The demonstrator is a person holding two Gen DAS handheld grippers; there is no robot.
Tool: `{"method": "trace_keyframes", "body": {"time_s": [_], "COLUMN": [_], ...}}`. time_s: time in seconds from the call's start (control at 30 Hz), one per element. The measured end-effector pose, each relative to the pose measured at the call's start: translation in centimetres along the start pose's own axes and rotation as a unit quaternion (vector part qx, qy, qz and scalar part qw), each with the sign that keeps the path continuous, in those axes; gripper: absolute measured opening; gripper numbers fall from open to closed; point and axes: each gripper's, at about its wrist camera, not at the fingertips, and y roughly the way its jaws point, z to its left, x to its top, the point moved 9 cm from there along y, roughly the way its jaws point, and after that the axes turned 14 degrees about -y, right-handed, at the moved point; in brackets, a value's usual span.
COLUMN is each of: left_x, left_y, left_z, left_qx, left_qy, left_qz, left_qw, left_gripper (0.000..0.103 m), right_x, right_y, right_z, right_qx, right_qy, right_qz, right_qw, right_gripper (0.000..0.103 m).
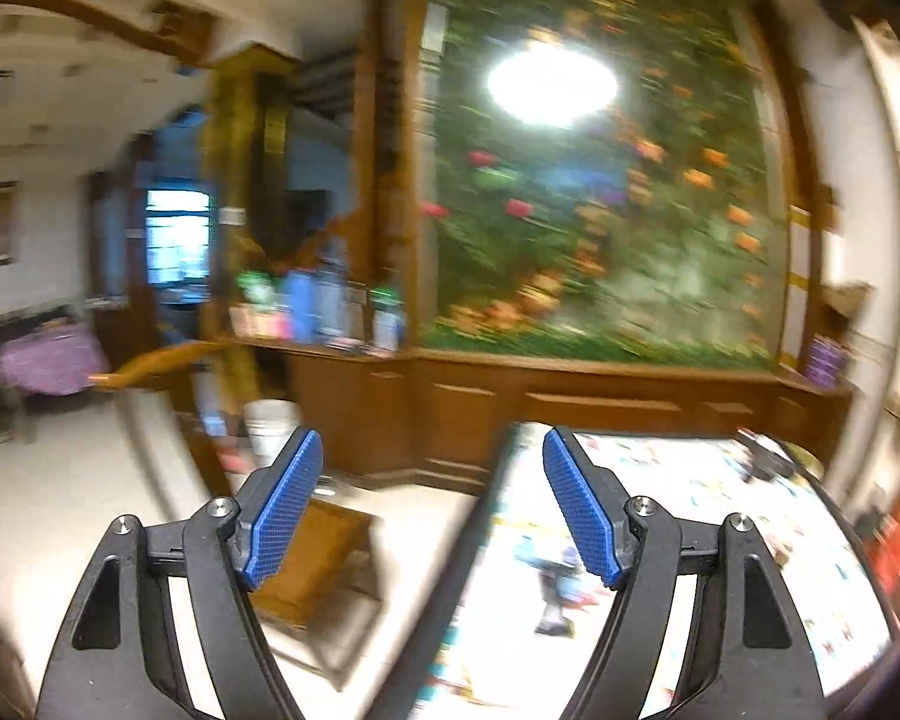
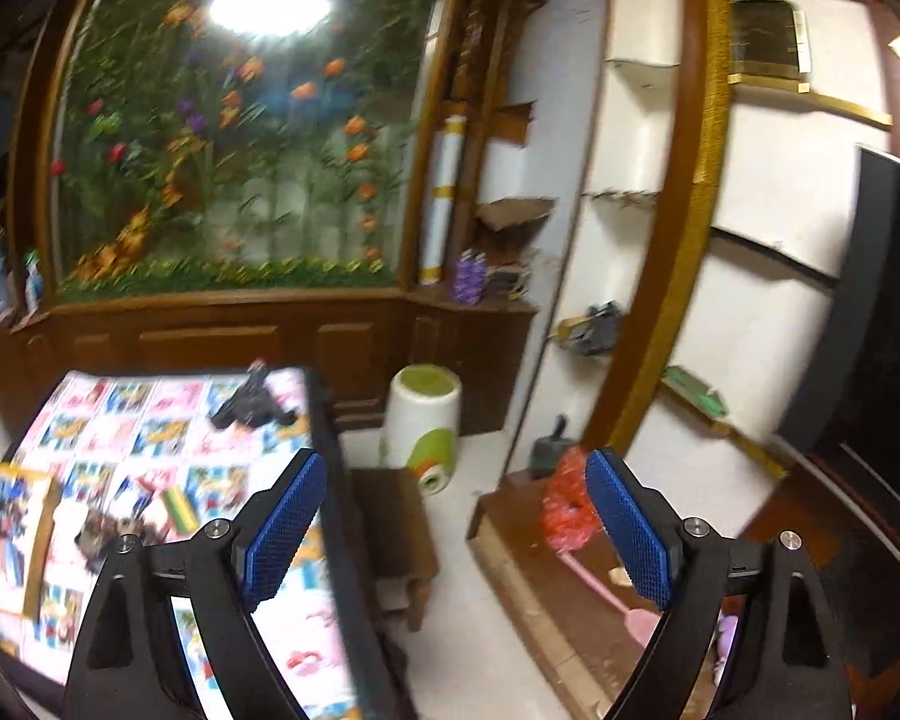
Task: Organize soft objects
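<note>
While both the left tongs (image 1: 432, 501) and right tongs (image 2: 456, 525) hung spread and empty, the counter (image 2: 90, 420) looked unsorted, work seemingly barely begun.

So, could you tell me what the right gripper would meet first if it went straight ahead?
Probably the white-and-green stool on the floor. The right gripper is open and empty, aimed between the patterned table and it; depth is unclear.

Left black two-finger gripper with blue ribbed pads (image 1: 432, 504): jaws spread wide, nothing between them, held level, pointing forward. Right black two-finger gripper with blue ribbed pads (image 2: 456, 525): likewise spread, empty, seemingly raised; view blurred.
</note>
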Motion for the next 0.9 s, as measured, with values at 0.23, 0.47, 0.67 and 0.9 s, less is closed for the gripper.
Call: {"method": "trace_keyframes", "body": {"time_s": [0.23,0.47,0.67,0.9], "left_x": [-5.3,-12.9,-21.7,-27.9], "left_y": [2.5,6.3,10.0,13.4], "left_z": [-10.7,-18.5,-22.4,-23.3], "left_qx": [-0.126,-0.204,-0.214,-0.191], "left_qy": [0.025,-0.004,-0.024,-0.027], "left_qz": [0.096,0.223,0.339,0.403], "left_qw": [0.987,0.9532,0.9159,0.8946], "left_gripper": [0.076,0.076,0.076,0.076], "right_x": [2.0,1.6,2.0,4.1], "right_y": [5.6,13.7,20.6,28.3], "right_z": [1.5,9.6,16.4,21.7], "right_qx": [0.078,0.168,0.251,0.321], "right_qy": [0.009,-0.001,0.003,-0.009], "right_qz": [0.027,0.074,0.116,0.155], "right_qw": [0.997,0.983,0.961,0.934], "right_gripper": [0.089,0.089,0.089,0.089]}}
